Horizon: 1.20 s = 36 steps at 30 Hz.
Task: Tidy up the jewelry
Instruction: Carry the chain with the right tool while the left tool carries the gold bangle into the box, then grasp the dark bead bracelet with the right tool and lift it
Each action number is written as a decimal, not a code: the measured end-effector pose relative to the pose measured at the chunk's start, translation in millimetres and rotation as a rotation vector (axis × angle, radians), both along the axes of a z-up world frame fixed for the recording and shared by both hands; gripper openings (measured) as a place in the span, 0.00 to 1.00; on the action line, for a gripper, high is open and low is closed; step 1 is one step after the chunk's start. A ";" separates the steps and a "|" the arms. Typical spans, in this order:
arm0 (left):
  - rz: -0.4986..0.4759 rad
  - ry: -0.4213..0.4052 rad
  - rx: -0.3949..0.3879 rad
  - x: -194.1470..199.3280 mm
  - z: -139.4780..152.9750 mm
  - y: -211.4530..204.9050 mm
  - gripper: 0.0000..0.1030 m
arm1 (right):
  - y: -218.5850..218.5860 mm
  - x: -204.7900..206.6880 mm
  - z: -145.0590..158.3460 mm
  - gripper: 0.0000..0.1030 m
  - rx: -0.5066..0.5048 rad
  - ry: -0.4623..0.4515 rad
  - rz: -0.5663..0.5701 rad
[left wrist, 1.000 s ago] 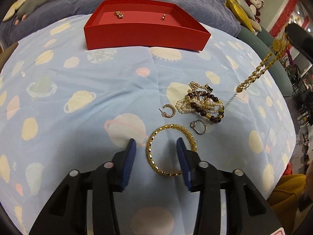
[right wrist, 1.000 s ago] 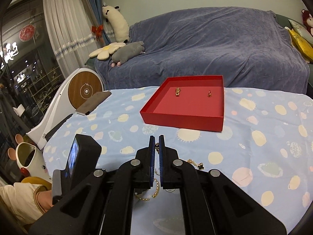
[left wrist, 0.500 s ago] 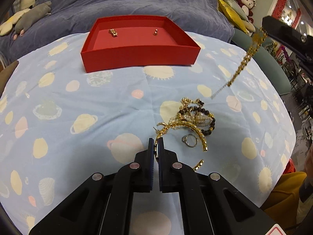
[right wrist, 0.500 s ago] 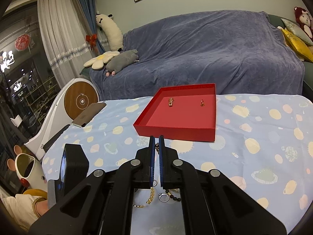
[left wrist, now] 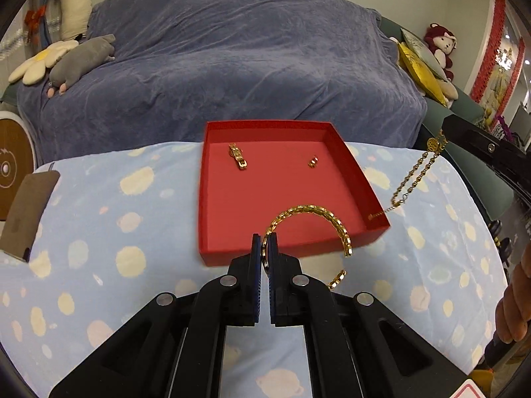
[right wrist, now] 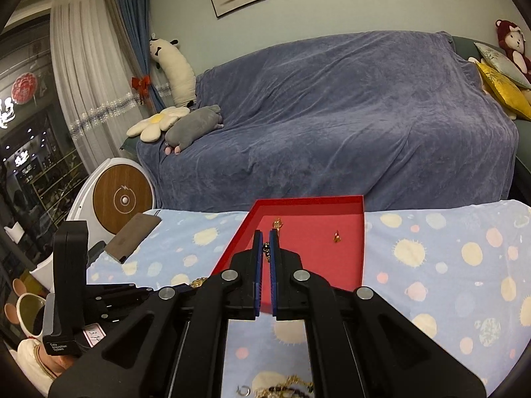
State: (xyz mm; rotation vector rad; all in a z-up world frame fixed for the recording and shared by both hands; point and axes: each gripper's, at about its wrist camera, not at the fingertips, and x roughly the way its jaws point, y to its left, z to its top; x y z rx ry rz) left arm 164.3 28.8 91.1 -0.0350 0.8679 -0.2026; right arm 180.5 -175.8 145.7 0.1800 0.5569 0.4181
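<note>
Left wrist view: the left gripper has its jaws pressed together on one end of a gold bangle, an open curved band of gold links. The bangle arches from the jaws toward 2 o'clock, over the near wall of the red tray, clear of the tray floor. The tray sits on the surface, which is covered with a pale blue planet-print cloth. Inside the tray, a gold clasp piece lies at 11 o'clock and a small gold earring at 1 o'clock, well apart. At 3 o'clock a gold chain hangs from the right gripper's black body, its lower end reaching the tray's near right corner. A hand shows at the right edge.

Right wrist view: the right gripper has its jaws narrowed to a slit, pinching the top of the gold chain. Beyond the jaws lies the red tray, holding the clasp piece and the earring. At 6 o'clock a pile of remaining jewelry rests on the cloth. A blue-covered sofa stands behind the surface
</note>
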 end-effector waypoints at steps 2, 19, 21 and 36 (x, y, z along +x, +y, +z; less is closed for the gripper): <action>0.019 -0.003 0.010 23.4 -3.2 3.5 0.01 | 1.0 23.2 -3.1 0.03 -0.005 0.013 -0.017; 0.173 0.097 -0.025 125.6 -63.7 15.1 0.11 | -9.9 115.4 -78.7 0.09 -0.047 0.143 -0.136; 0.199 0.095 -0.019 125.3 -62.2 17.6 0.32 | -11.2 109.2 -76.0 0.24 -0.045 0.126 -0.143; 0.169 0.006 0.023 16.9 -30.4 23.3 0.59 | -24.0 -7.6 -56.7 0.46 -0.097 0.104 -0.127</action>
